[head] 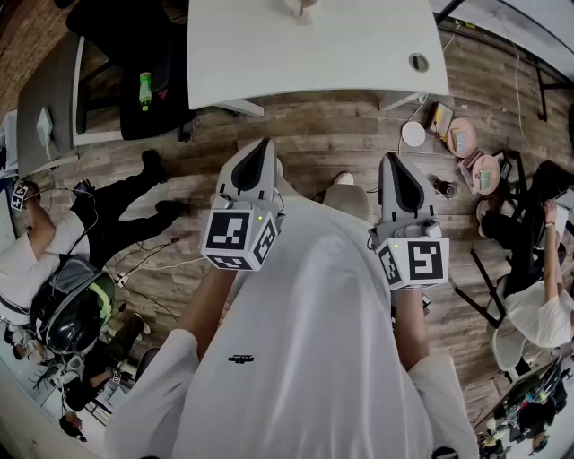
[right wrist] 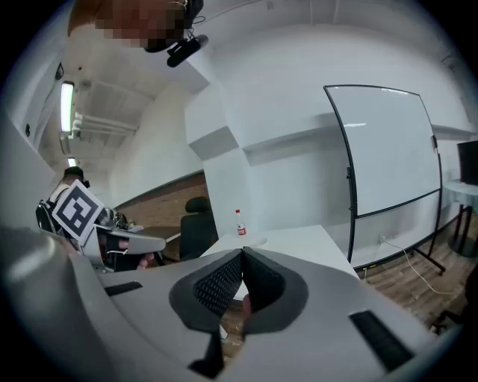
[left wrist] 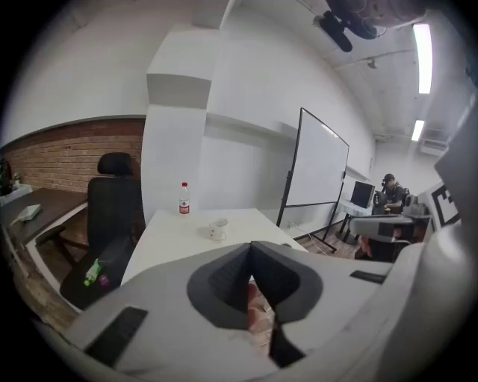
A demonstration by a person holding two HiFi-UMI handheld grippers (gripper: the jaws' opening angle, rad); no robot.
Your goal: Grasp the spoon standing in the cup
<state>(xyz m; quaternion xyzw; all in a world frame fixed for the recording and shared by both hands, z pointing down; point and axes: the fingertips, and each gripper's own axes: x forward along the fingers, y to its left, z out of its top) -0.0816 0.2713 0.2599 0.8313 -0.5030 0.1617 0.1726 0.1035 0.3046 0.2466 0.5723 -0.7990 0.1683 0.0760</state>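
A white cup (left wrist: 217, 229) stands on the white table (left wrist: 175, 242), well ahead of my left gripper (left wrist: 250, 246); it shows again at the table's far edge as the cup (head: 301, 7). Any spoon in it is too small to make out. Both grippers are held close to the person's chest, short of the table (head: 314, 54). The left gripper (head: 262, 146) has its jaws pressed together with nothing between them. The right gripper (head: 392, 160) is the same, and its own view shows the right gripper (right wrist: 242, 255) shut and empty, pointing toward the table (right wrist: 299, 246).
A red-labelled water bottle (left wrist: 184, 199) stands behind the cup. A black office chair (left wrist: 112, 216) with a green bottle (left wrist: 93, 271) on its seat is left of the table. A whiteboard (left wrist: 317, 168) stands to the right. People (head: 54, 260) and bags (head: 471, 152) sit on the wooden floor on both sides.
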